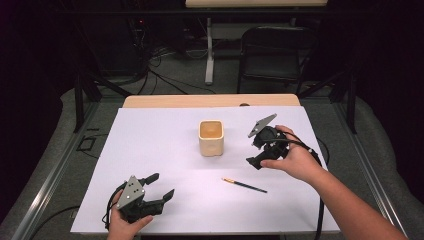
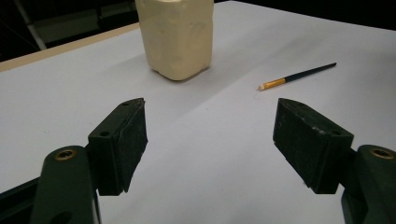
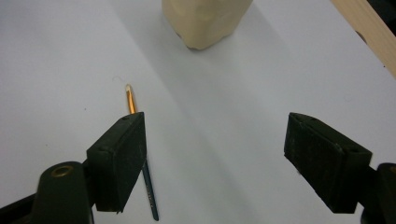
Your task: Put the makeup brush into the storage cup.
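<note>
Right tool [image 1: 257, 150], jaws spread wide and empty, hovers over the white surface [image 1: 150, 150]. Beneath and just inside its left jaw lies the paintbrush [image 3: 140, 154], flat on the surface, long axis running roughly away from the tool toward the cream cup [image 3: 205, 21], pale tip farthest out. Left tool [image 1: 160, 187], likewise wide open and empty, sits well apart; from it the paintbrush [image 2: 296, 76] lies ahead and to its right, crosswise. Judged nearer: the right tool, which would need to centre over the handle.
</note>
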`<act>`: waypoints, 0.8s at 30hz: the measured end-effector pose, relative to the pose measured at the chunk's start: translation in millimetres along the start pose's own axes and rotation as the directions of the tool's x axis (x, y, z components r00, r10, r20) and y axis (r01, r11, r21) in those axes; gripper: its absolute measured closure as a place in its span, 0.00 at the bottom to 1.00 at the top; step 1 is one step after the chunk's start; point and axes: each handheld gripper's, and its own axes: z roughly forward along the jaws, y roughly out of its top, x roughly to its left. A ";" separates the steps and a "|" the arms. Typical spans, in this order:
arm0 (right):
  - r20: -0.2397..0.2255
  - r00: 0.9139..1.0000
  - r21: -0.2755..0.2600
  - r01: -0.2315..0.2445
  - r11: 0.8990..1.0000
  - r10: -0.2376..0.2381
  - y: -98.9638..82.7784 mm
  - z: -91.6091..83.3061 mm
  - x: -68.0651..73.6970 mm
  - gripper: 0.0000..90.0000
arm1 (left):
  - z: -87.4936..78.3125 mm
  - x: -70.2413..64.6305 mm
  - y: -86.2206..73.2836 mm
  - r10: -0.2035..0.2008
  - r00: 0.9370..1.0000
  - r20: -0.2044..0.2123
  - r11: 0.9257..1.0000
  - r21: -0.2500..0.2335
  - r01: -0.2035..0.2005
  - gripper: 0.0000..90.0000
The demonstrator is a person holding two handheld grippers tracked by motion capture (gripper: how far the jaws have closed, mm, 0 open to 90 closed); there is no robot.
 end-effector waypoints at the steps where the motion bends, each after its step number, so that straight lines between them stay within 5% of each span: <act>1: -0.005 1.000 0.019 0.012 1.000 -0.012 0.2 2.8 1.3 0.24 | 0.3 -0.2 -0.1 -0.001 1.000 0.002 1.000 0.003 0.001 0.29; 10: -0.027 0.998 0.112 0.063 0.992 -0.060 0.2 16.6 7.9 0.26 | 1.0 -0.6 -0.1 0.002 1.000 0.004 1.000 0.009 -0.002 0.29; 24: -0.064 0.992 0.240 0.124 0.963 -0.112 -1.7 31.0 11.8 0.27 | 1.0 -0.3 -0.1 0.000 1.000 0.003 1.000 0.009 0.000 0.29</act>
